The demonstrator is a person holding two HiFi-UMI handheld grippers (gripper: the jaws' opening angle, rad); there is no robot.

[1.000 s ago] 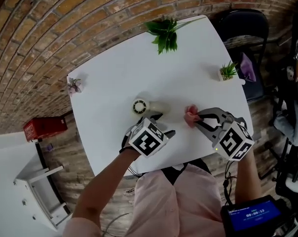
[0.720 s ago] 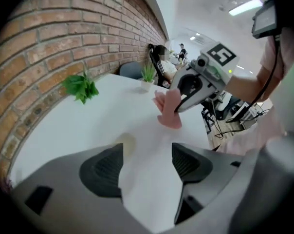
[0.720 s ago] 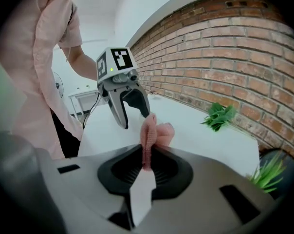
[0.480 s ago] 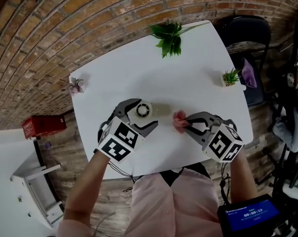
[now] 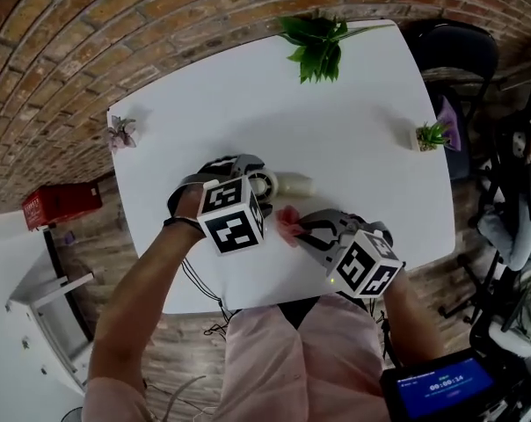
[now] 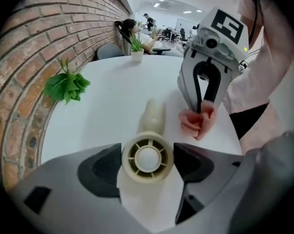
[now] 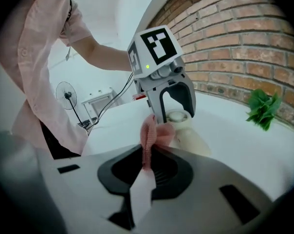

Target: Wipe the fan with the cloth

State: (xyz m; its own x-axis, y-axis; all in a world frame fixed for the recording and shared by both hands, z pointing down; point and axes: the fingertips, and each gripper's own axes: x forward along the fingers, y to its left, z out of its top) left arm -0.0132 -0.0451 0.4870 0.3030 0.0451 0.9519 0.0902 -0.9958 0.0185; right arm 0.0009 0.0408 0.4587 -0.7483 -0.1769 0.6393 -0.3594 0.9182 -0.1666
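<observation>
Fan [image 5: 294,183] lies flat on the white table [image 5: 353,130], on the table's near half, left of its middle. Its long axis runs side to side across the table, with the round head toward the table's left edge and the handle toward its right edge.

My left gripper [image 5: 255,179] has narrowed onto the head, and the pads look pressed to both of its sides. My right gripper [image 5: 302,229] is clamped tight on the pink cloth [image 5: 286,221], over the table's near edge. The cloth is near the fan handle, not touching it as far as I can see.

The head view mostly hides the fan head under the left gripper. The left gripper view shows it full on: grille ribs and a round hub face the camera, and the handle runs straight away. That view also shows the cloth bunched at the right gripper's tips. Only the right gripper view shows the cloth strip running down between its own jaws.

Containers: a small white pot [image 5: 431,136] at the table's right edge holds a green plant. A tiny pot [image 5: 120,134] at the table's left corner holds a pinkish flower. A leafy plant [image 5: 318,47] sits at the table's far edge. A red crate [image 5: 61,205] is on the floor left of the table; I can't tell what's in it.
</observation>
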